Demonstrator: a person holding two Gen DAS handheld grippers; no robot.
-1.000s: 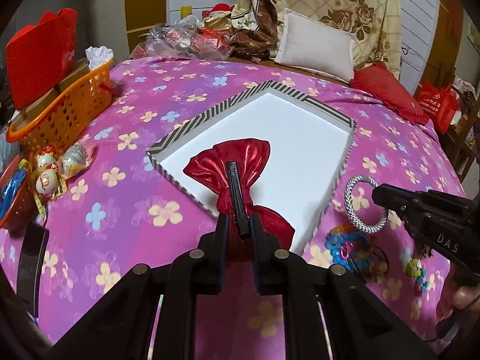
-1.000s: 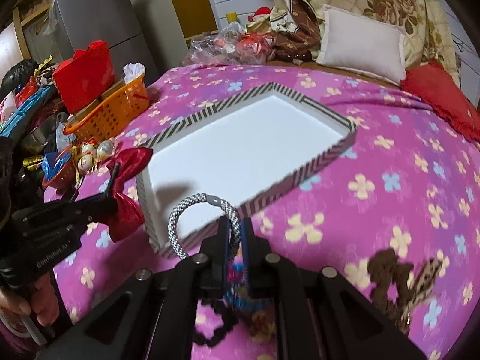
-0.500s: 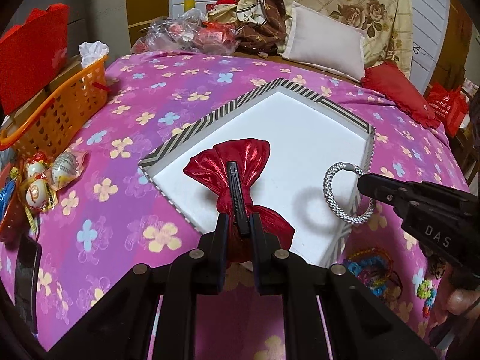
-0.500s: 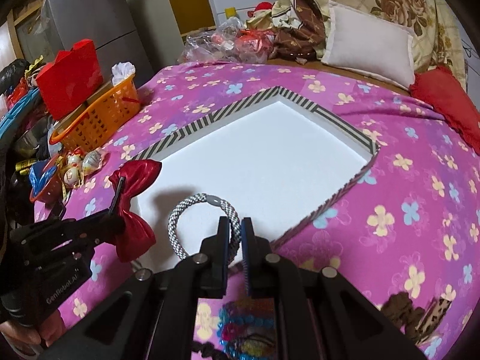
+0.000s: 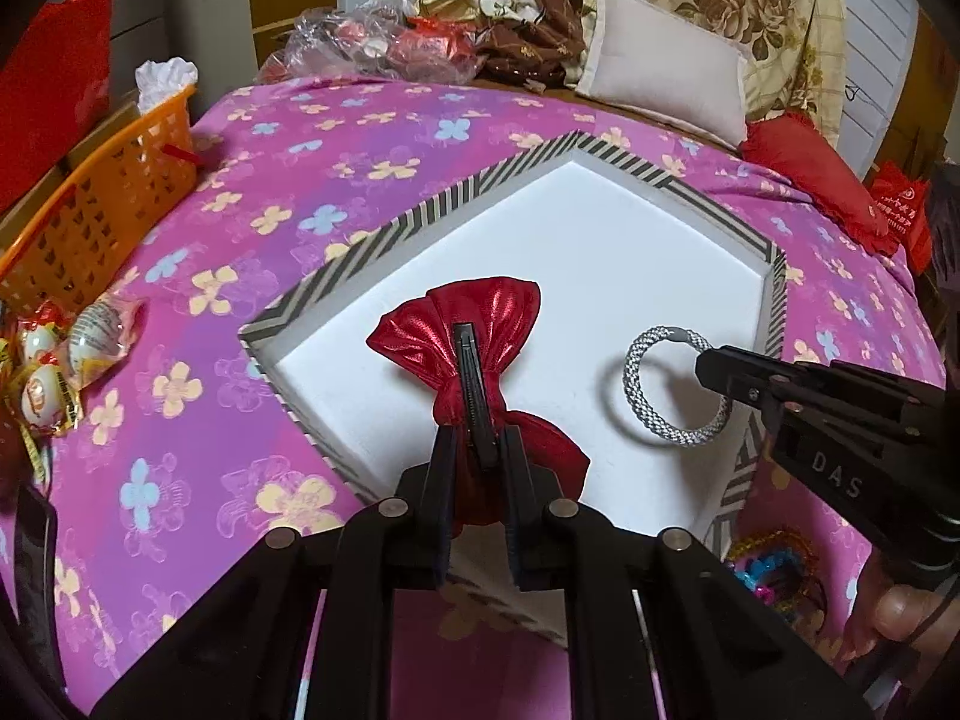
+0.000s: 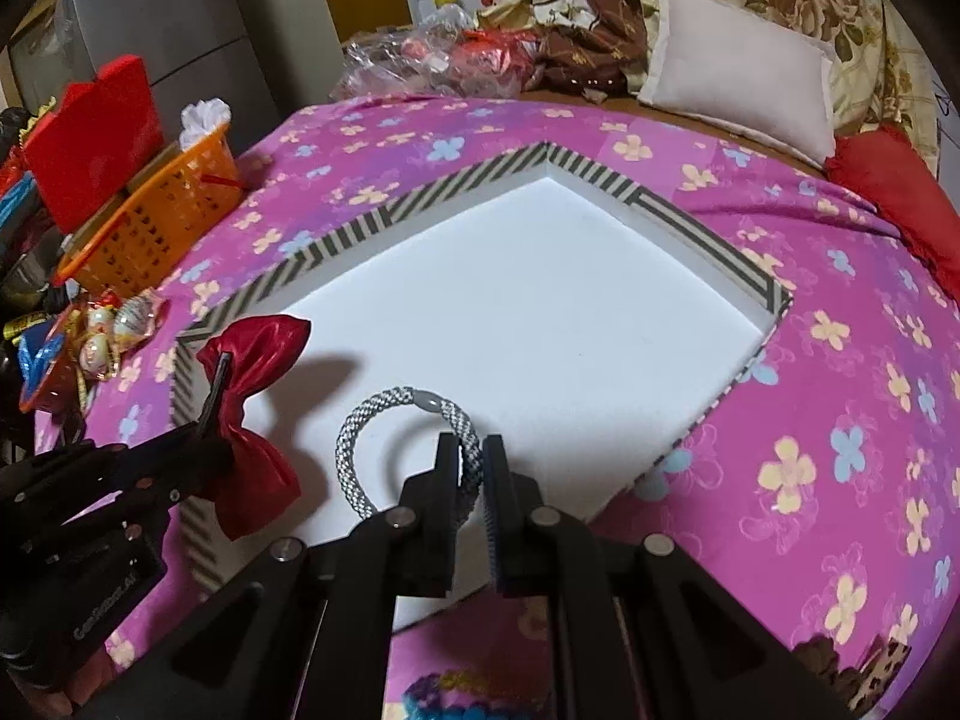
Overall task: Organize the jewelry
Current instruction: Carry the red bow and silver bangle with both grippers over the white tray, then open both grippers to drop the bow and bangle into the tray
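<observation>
1. Over the near left corner of the box (image 5: 606, 192), in the left wrist view, the left gripper (image 5: 474, 450) has its fingers closed on the clip of a red bow (image 5: 480, 330), which hangs above the white floor of the box. At the box's right edge the right gripper (image 5: 714, 369) pinches a grey braided bracelet (image 5: 639, 384), also above the white floor. The box shows nothing lying in it. An orange basket (image 5: 90, 216) with a white tissue in it sits at the left edge of the flowered bedspread (image 5: 312, 180).
2. Above the near edge of the box (image 6: 384, 216), in the right wrist view, the right gripper (image 6: 471, 474) is clamped shut on the bracelet (image 6: 360, 420). The left gripper (image 6: 216, 378) grips the bow (image 6: 258, 360) at the box's left corner.
</observation>
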